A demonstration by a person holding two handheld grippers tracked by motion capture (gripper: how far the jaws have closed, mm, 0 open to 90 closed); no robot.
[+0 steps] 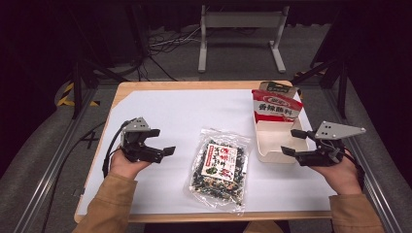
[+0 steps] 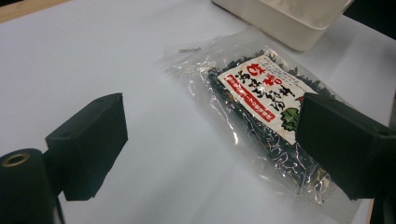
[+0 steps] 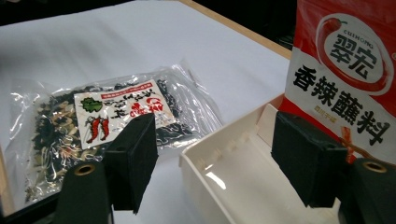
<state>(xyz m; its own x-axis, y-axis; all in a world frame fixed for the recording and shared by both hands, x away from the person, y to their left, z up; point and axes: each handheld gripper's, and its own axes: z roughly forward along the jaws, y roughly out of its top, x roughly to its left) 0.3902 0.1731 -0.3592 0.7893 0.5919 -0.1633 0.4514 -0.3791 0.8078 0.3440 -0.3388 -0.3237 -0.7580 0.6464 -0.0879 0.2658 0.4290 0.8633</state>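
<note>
A clear bag of dark dried seaweed mix with a white and red label lies flat on the white sheet, near the table's front middle. It also shows in the left gripper view and the right gripper view. My left gripper hovers to its left, open and empty. My right gripper stands open over the near end of a cream tray; its jaws straddle the tray's corner. A red and white sachet leans upright in the tray's far end.
A white sheet covers the wooden table. Beyond the far edge stand a grey metal frame and loose cables on the floor. Bare sheet lies left of and behind the seaweed bag.
</note>
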